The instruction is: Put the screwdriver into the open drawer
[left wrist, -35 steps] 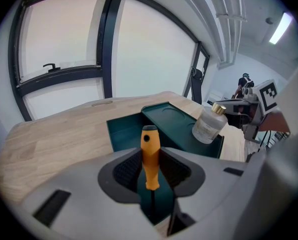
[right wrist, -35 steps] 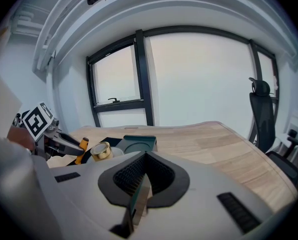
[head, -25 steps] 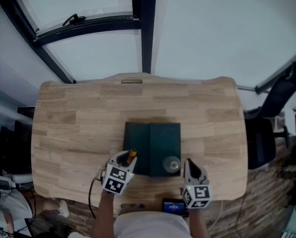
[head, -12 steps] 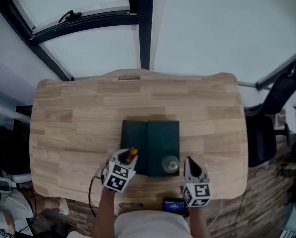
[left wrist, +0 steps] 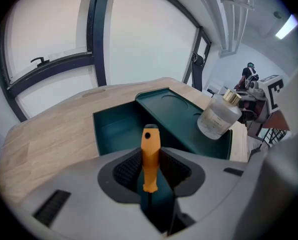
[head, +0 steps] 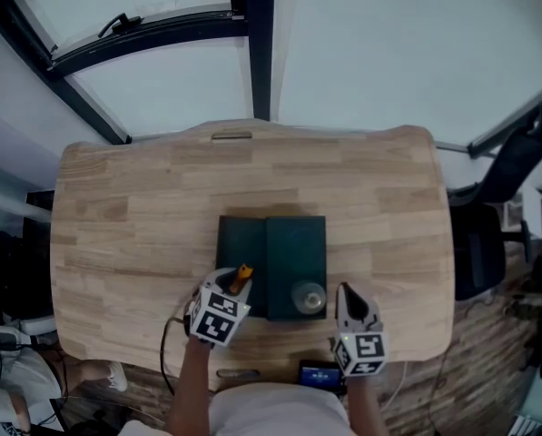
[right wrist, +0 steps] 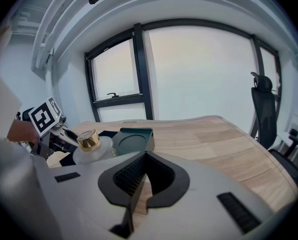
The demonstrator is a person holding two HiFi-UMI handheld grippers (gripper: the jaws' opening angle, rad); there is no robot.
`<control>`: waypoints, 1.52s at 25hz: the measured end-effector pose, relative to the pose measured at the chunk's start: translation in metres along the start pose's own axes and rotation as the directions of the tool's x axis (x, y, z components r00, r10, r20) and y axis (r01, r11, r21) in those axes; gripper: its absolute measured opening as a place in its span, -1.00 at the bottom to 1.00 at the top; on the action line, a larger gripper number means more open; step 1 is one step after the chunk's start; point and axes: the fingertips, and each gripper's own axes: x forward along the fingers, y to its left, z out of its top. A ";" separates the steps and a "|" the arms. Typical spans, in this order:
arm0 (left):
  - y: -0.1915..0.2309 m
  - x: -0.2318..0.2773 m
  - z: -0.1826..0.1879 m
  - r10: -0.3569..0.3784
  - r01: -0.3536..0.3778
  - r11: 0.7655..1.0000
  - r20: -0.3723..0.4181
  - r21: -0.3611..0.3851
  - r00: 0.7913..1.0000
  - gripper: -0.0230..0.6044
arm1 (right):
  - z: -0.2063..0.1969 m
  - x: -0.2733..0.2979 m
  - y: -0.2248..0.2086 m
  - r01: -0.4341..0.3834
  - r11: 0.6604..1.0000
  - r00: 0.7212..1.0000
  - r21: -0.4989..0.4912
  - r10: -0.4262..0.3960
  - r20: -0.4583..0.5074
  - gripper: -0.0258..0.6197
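clamping what, at the near edge of the desk (head: 116, 234)?
– left tool (head: 231, 286), jaws clenched on the orange handle of the screwdriver (left wrist: 150, 156); the handle points toward the far side, its dark shaft running back between the pads.
and the right one?
– right tool (head: 347, 298), just beside the near right corner of the box (head: 298, 243), jaws pressed together with nothing between them; wood grain shows beneath in its own view.
where is the screwdriver against the drawer?
– held over the near rim of the open drawer (head: 241, 243), handle tip above the dark green cavity, not lying inside it. whether it touches the rim cannot be told.
what lies past it?
– the drawer stands pulled out on the left of the dark green box; on the box top, near its right front corner, stands a clear bottle (head: 309, 296) with a gold cap, upright. farther on the desk runs to its far edge, then a dark-framed window (head: 252, 44); an office chair (head: 516, 171) stands off the desk's right side.
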 end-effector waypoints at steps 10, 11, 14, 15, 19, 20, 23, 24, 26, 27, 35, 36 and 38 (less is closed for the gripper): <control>-0.003 0.008 -0.003 -0.022 0.022 1.000 -0.072 -0.005 0.997 -0.57 | -0.001 -0.001 -0.003 0.015 1.000 1.000 -0.001 -0.015 -0.008 -0.93; -0.003 0.009 -0.003 -0.025 0.025 1.000 -0.080 -0.006 0.996 -0.57 | -0.001 0.000 -0.003 0.016 1.000 1.000 -0.001 -0.016 -0.007 -0.93; -0.003 0.013 -0.004 -0.036 0.034 0.999 -0.099 -0.018 0.994 -0.57 | 0.001 0.001 -0.003 0.020 1.000 1.000 -0.002 -0.020 -0.004 -0.93; -0.002 0.014 -0.004 -0.037 0.035 0.999 -0.105 -0.018 0.994 -0.57 | 0.001 0.002 -0.003 0.021 1.000 1.000 -0.002 -0.021 -0.004 -0.93; -0.001 0.018 -0.007 -0.043 0.041 0.999 -0.131 -0.015 0.990 -0.57 | -0.003 0.004 -0.003 0.024 1.000 1.000 0.002 -0.024 -0.013 -0.93; -0.001 0.019 -0.008 -0.046 0.044 0.999 -0.137 -0.016 0.989 -0.57 | -0.004 0.005 -0.004 0.024 1.000 1.000 0.004 -0.024 -0.016 -0.93; -0.002 0.021 -0.009 -0.056 0.053 0.998 -0.161 -0.023 0.985 -0.57 | -0.004 0.006 -0.005 0.029 1.000 0.999 0.006 -0.029 -0.016 -0.93; -0.002 0.022 -0.010 -0.059 0.055 0.998 -0.170 -0.027 0.984 -0.57 | -0.003 0.007 -0.005 0.031 0.999 0.999 0.007 -0.031 -0.016 -0.93; -0.002 0.022 -0.010 -0.063 0.057 0.998 -0.189 -0.038 0.980 -0.57 | -0.003 0.008 -0.005 0.032 0.999 0.999 0.010 -0.032 -0.017 -0.93; -0.002 0.022 -0.010 -0.065 0.058 0.997 -0.201 -0.043 0.977 -0.57 | -0.002 0.009 -0.005 0.032 0.999 0.999 0.010 -0.032 -0.018 -0.93; 0.000 0.027 -0.012 -0.044 0.041 0.999 -0.263 -0.015 0.964 -0.57 | -0.002 0.015 -0.003 0.032 0.999 0.999 0.015 -0.032 -0.026 -0.93; 0.001 0.028 -0.013 -0.038 0.038 0.999 -0.271 -0.006 0.962 -0.57 | -0.003 0.015 -0.003 0.032 0.999 0.999 0.015 -0.032 -0.027 -0.93; 0.001 0.030 -0.014 -0.029 0.034 0.999 -0.287 0.013 0.957 -0.57 | -0.004 0.016 -0.004 0.033 0.999 0.999 0.015 -0.033 -0.030 -0.93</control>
